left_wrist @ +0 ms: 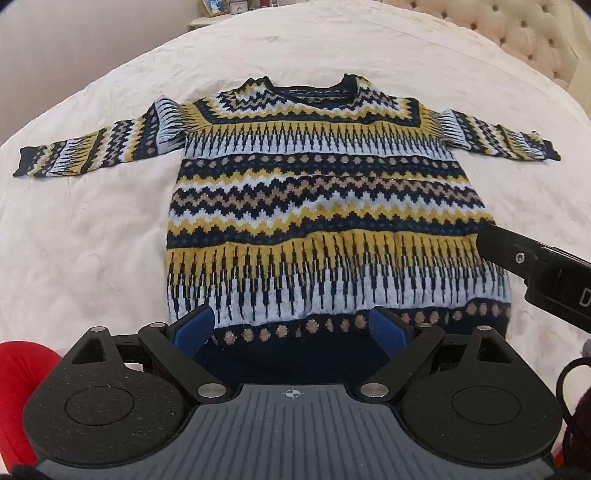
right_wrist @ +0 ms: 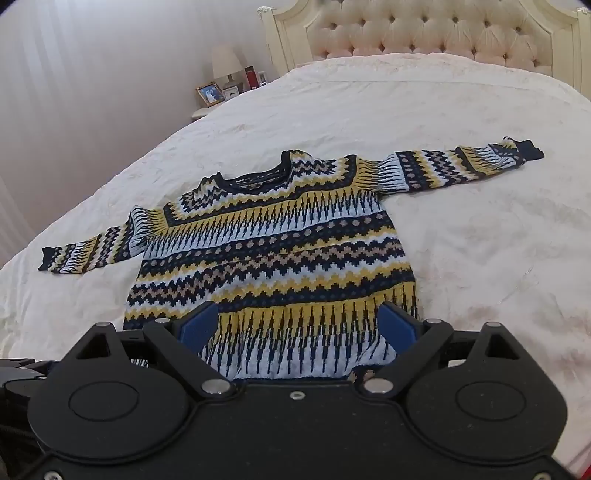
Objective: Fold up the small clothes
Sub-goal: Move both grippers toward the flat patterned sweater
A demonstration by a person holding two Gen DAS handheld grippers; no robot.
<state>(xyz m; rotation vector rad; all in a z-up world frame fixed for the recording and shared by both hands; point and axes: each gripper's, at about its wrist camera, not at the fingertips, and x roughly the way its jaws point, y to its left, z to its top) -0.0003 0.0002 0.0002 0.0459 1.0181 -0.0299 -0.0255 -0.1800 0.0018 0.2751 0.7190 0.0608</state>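
Note:
A patterned knit sweater (left_wrist: pixel 314 192) in navy, yellow, white and tan lies flat, front up, on the white bedspread (left_wrist: pixel 92 240), both sleeves spread out sideways. It also shows in the right wrist view (right_wrist: pixel 280 251). My left gripper (left_wrist: pixel 291 328) is open, its blue pads wide apart over the sweater's bottom hem near the left corner. My right gripper (right_wrist: pixel 299 325) is open over the lower right part of the sweater; its black body (left_wrist: pixel 535 273) shows at the right edge of the left wrist view. Neither holds anything.
A tufted cream headboard (right_wrist: pixel 424 33) stands at the bed's far end. A nightstand (right_wrist: pixel 221 96) with a lamp, photo frame and clock is at the bed's far left. A red sleeve (left_wrist: pixel 22 387) shows at lower left.

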